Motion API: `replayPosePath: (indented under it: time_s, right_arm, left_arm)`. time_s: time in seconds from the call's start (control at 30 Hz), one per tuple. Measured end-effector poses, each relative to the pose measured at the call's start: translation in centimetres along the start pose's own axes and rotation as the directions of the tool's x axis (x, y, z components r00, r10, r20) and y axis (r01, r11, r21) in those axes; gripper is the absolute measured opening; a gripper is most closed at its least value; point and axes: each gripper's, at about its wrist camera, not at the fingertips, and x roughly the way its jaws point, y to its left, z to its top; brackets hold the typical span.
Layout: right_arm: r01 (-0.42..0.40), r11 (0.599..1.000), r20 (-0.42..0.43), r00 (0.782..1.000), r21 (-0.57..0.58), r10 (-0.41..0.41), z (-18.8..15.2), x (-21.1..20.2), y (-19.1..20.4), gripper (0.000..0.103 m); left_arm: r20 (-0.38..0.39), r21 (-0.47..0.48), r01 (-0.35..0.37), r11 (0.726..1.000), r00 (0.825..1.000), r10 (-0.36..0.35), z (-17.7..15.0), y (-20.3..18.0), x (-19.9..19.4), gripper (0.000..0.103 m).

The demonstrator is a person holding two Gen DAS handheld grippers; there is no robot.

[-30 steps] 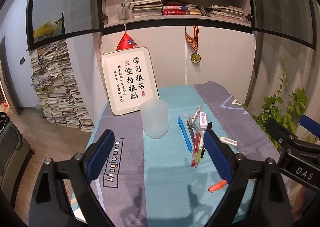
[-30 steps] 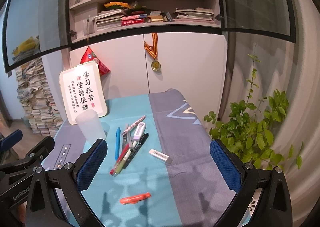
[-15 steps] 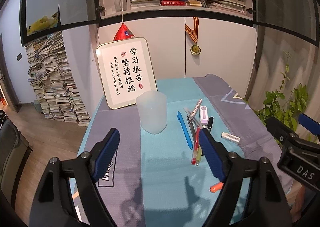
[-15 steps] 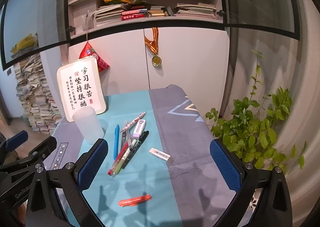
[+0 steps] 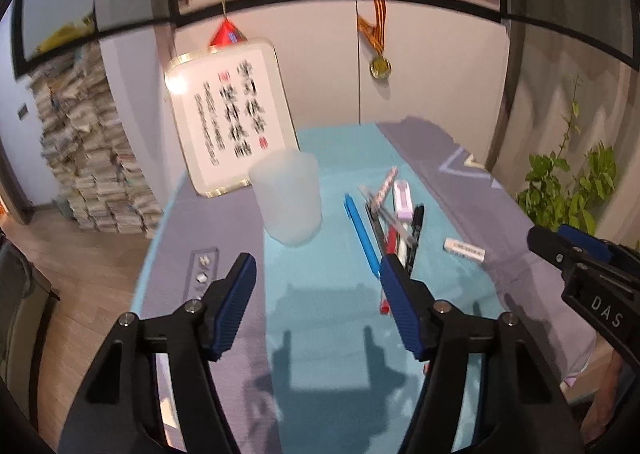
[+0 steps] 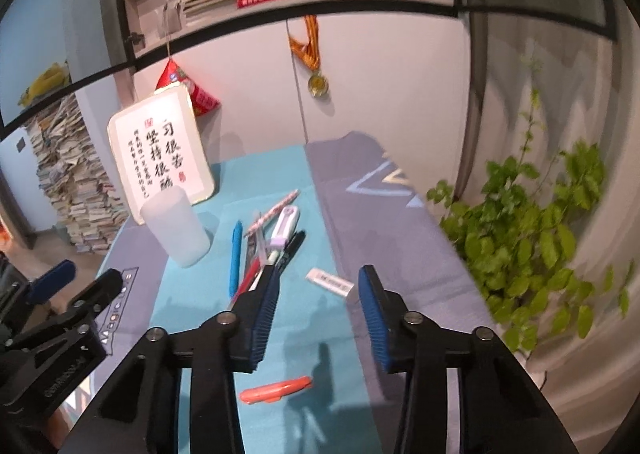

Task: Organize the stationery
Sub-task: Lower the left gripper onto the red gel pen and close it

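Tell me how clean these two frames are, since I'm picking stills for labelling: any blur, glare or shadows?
Left wrist view: motion blur smears the characters on the calligraphy board, with a glare spot at its top-left corner; gripper shadows fall on the teal cloth. Right wrist view: the board's text is sharper, the plant streaks at the right edge, and fisheye bends the shelf edge.

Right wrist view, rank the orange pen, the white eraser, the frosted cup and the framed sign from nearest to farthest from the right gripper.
1. Orange pen, on the teal mat below the right gripper, whose jaws are closing on nothing.
2. White eraser, just ahead.
3. Frosted cup, ahead left.
4. Framed sign, behind the cup.
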Motion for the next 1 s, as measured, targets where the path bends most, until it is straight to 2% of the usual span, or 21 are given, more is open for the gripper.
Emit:
replayPosePath:
  time_s: [0.2, 0.37, 0.6, 0.7, 0.87, 1.0]
  right_arm:
    - [-0.047, 0.999, -0.105, 0.993, 0.021, 0.049, -0.7, 3.3, -0.2, 0.043]
    - [-0.077, 0.997, -0.154, 0.985, 0.022, 0.079, -1.0, 5.9, 0.1, 0.043]
    - [-0.114, 0.992, -0.23, 0.965, 0.06, 0.124, -1.4, 9.5, -0.1, 0.043]
    - [-0.117, 0.991, -0.244, 0.961, 0.067, 0.13, -1.4, 10.5, -0.2, 0.043]
    - [-0.119, 0.991, -0.256, 0.958, 0.066, 0.132, -1.0, 11.6, -0.3, 0.043]
    - [-0.121, 0.99, -0.274, 0.952, 0.068, 0.135, -1.0, 12.4, -0.4, 0.043]
  left_arm:
    - [-0.088, 0.002, 0.021, 1.0, 0.996, -0.021, -1.1, 0.2, 3.6, 0.058]
    - [-0.163, 0.015, 0.039, 0.999, 0.986, -0.036, -1.7, 0.1, 6.8, 0.055]
    - [-0.21, 0.04, 0.092, 0.995, 0.974, -0.082, -2.0, -0.8, 9.3, 0.053]
    - [-0.225, 0.051, 0.131, 0.99, 0.967, -0.117, -1.9, -1.5, 9.9, 0.053]
    - [-0.237, 0.082, 0.156, 0.984, 0.962, -0.133, -1.7, -2.7, 10.9, 0.052]
    - [-0.271, 0.081, 0.196, 0.977, 0.948, -0.168, -1.9, -3.1, 12.1, 0.029]
